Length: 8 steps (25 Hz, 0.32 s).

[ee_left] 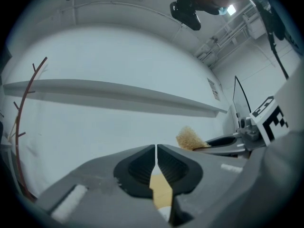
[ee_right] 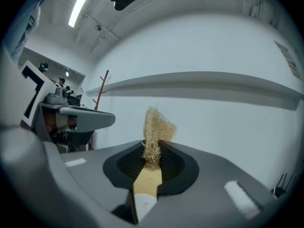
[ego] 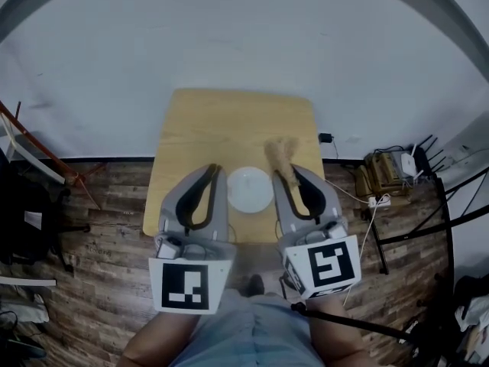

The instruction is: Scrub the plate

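The left tool (ego: 216, 168) (ee_left: 156, 148) is shut to a hairline gap, its pads almost meeting with nothing between them. The right tool (ego: 290, 176) (ee_right: 153, 151) is closed on a tuft of pale, straw-coloured scrubber (ego: 281, 154) (ee_right: 156, 127), pinched at its lower end between the ribbed pads.

Both tools are held side by side, level with each other and a little apart. They point forward, away from the person, over the near half of the small wooden bench (ego: 229, 121). The person's forearms enter from the bottom of the head view, one behind each marker cube.

The scrubber's long axis runs along the right tool's jaws, and its frayed end sticks out past the tips. The white plate (ego: 250, 188) lies flat on the bench near its front edge. In the head view it shows between the two tools, and whether either touches it cannot be told.
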Tool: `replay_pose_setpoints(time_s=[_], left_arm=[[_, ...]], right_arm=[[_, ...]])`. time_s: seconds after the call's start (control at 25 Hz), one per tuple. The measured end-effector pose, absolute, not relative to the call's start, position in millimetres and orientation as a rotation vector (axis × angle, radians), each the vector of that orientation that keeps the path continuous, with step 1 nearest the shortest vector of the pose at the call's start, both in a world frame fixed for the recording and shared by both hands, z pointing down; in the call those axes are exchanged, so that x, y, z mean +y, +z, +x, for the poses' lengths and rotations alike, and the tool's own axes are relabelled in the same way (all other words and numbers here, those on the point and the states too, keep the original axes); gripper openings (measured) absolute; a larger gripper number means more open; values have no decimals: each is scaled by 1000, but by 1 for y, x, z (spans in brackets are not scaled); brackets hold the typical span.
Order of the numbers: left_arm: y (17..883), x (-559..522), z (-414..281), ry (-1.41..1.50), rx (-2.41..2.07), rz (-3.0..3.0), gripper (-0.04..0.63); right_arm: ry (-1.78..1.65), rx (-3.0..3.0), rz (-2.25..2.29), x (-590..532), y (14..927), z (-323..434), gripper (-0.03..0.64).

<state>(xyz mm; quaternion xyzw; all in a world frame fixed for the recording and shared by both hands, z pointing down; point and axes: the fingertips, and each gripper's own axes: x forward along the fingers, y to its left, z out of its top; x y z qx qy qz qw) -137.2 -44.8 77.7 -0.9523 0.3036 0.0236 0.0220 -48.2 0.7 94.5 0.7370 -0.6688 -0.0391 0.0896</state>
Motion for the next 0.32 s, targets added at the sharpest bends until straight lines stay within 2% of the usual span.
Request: replay_pose_setpoints(time_s=[0.32], left_arm=[[78,-53,-130,90,912,-2963,37]], right_arm=[[-130,-1958,2204,-5,96,-43,71]])
